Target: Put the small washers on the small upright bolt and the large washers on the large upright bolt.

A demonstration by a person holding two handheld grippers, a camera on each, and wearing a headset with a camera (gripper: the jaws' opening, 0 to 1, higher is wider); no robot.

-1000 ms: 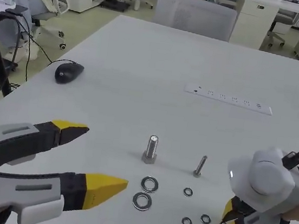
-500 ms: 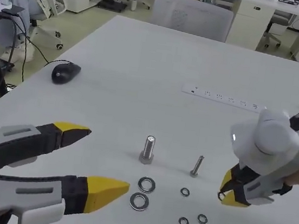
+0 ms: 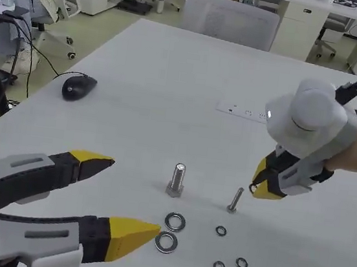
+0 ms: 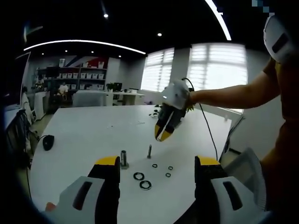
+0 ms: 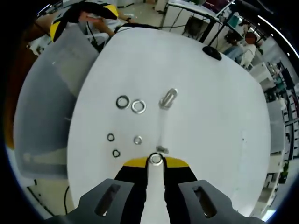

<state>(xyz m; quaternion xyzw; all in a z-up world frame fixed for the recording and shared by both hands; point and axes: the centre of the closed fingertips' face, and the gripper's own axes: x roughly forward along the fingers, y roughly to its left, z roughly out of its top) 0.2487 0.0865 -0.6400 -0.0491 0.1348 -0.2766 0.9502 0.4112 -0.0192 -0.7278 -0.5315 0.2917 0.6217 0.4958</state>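
Small washer (image 5: 155,160) is pinched in right gripper (image 3: 264,186); small upright bolt (image 3: 235,199) lies at 8 o'clock: centre hole over tip, keep level; left gripper (image 3: 128,196) gapes

Plain white tabletop (image 3: 173,74). Shiny silver: large hex-head metal bolt (image 3: 177,178), small metal bolt (image 3: 235,199), large metal ring washers (image 3: 175,221), small metal ring washers (image 3: 220,230). Left claw (image 3: 133,196), right claw (image 3: 260,188): yellow tips, black fingers, light grey bodies. Black oval computer mouse (image 3: 80,85).

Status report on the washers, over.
Right gripper shut on small washer, close above small bolt. Left gripper open. Three small washers, two large washers on table. Nothing between.
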